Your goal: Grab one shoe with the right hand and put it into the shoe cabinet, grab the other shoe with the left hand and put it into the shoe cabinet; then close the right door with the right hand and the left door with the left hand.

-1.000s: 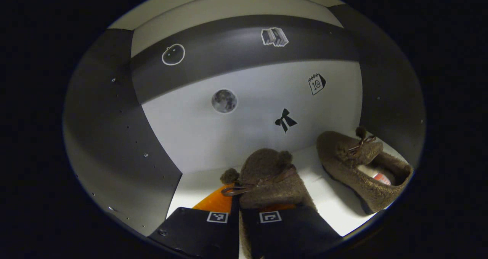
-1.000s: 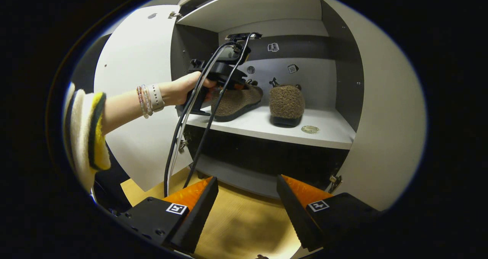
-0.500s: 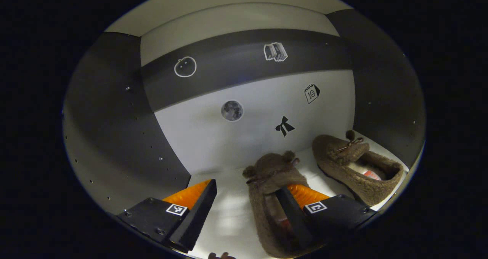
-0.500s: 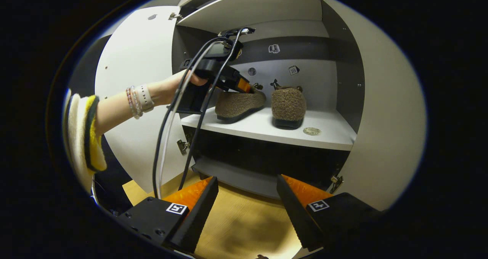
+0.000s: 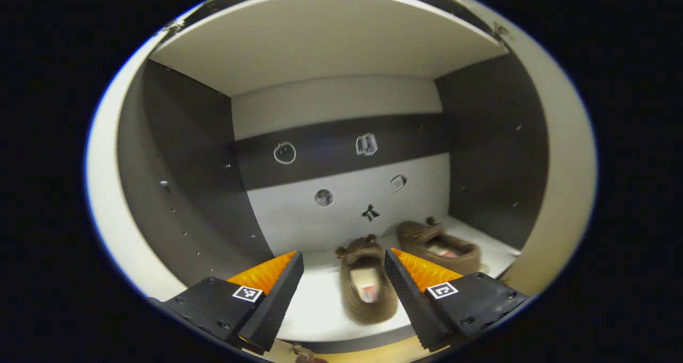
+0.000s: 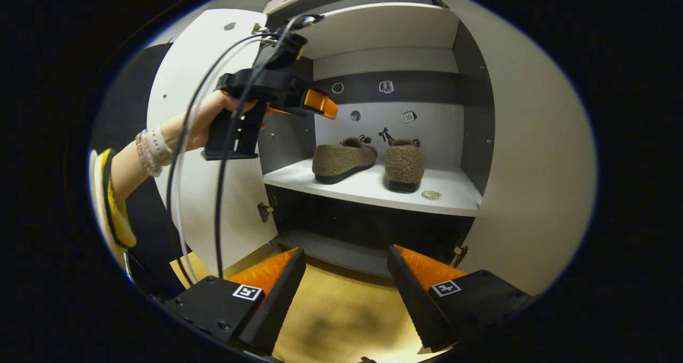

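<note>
Your left gripper point(image 5: 344, 264) has its fingers spread wide and holds nothing. It is in front of the shelf point(image 5: 320, 304), outside its front edge, and the left shoe point(image 5: 365, 283) lies on the shelf between the two fingertips as the left gripper view shows it, not touched. The right shoe point(image 5: 440, 243) lies just beside the left shoe, nearer to the right wall of the cabinet point(image 5: 491, 155), toe toward the back.

In the right gripper view your left gripper point(image 6: 312, 101) is up near the left door point(image 6: 187, 75), above the shelf and apart from both shoes.

Your right gripper point(image 6: 346, 269) is also spread and empty, low over the wooden floor point(image 6: 341, 315), well apart from the shelf. Both doors stand open. A small round thing point(image 6: 430, 195) lies near the shelf's front edge, right of the shoes.
</note>
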`<action>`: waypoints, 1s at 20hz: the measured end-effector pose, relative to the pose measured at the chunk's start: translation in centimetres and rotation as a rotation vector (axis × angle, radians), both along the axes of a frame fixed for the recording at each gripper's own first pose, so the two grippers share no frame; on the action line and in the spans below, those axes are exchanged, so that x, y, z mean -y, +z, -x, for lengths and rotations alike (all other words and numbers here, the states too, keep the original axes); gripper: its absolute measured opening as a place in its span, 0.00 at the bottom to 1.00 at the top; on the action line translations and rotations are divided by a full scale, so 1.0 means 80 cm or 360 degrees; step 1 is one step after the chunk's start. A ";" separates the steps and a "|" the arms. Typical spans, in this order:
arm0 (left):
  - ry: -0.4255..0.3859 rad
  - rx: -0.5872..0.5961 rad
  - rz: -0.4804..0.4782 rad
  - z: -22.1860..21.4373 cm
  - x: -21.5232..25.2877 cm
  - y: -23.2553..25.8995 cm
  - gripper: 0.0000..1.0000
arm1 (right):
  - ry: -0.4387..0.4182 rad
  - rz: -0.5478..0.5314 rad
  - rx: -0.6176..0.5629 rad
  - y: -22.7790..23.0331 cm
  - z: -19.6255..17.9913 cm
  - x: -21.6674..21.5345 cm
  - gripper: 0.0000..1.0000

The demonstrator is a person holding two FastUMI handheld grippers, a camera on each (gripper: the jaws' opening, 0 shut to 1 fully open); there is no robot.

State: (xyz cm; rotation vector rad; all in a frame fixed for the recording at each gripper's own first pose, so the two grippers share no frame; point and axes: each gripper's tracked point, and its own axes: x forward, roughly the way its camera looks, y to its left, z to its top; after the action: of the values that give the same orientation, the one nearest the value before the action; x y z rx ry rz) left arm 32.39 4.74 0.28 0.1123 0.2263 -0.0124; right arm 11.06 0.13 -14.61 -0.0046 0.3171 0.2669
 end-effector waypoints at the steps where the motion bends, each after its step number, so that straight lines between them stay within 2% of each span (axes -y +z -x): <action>1: -0.0048 0.0049 0.0061 0.028 0.013 0.013 1.00 | -0.0011 -0.0003 0.0017 0.010 0.011 -0.003 0.98; 3: -0.0118 0.0136 0.0146 0.089 0.028 0.037 1.00 | -0.0019 -0.0020 0.0067 0.036 0.033 -0.012 0.99; 7: -0.0195 0.0246 0.0224 0.209 0.046 0.065 0.98 | -0.0034 -0.0061 0.0228 0.113 0.086 -0.017 0.99; 10: -0.0269 0.0294 0.0294 0.285 0.063 0.075 0.96 | -0.0072 -0.0060 0.0350 0.162 0.130 0.001 0.98; 11: -0.0271 0.0308 0.0304 0.301 0.066 0.076 0.99 | -0.0109 -0.0064 0.0368 0.172 0.139 0.012 0.98; 13: -0.0245 0.0332 0.0292 0.326 0.063 0.078 0.92 | -0.0226 -0.0112 0.0388 0.190 0.168 0.045 0.98; 15: -0.0216 0.0350 0.0254 0.343 0.058 0.076 0.96 | -0.0374 -0.0140 0.0409 0.204 0.182 0.088 0.98; 16: -0.0215 0.0367 0.0237 0.352 0.058 0.079 0.96 | -0.0460 -0.0115 0.0420 0.203 0.186 0.114 1.00; 18: -0.0227 0.0386 0.0224 0.366 0.064 0.079 0.96 | -0.0620 -0.0009 0.0422 0.198 0.194 0.170 0.98; 20: -0.0232 0.0385 0.0217 0.375 0.066 0.081 0.96 | -0.0717 0.0059 0.0422 0.201 0.200 0.212 0.98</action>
State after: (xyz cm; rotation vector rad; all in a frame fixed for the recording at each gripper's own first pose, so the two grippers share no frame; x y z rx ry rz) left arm 2.38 -0.54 6.75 -0.0062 -0.0253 -0.1584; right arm -4.96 -16.79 1.44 -0.0051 0.0534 -0.1868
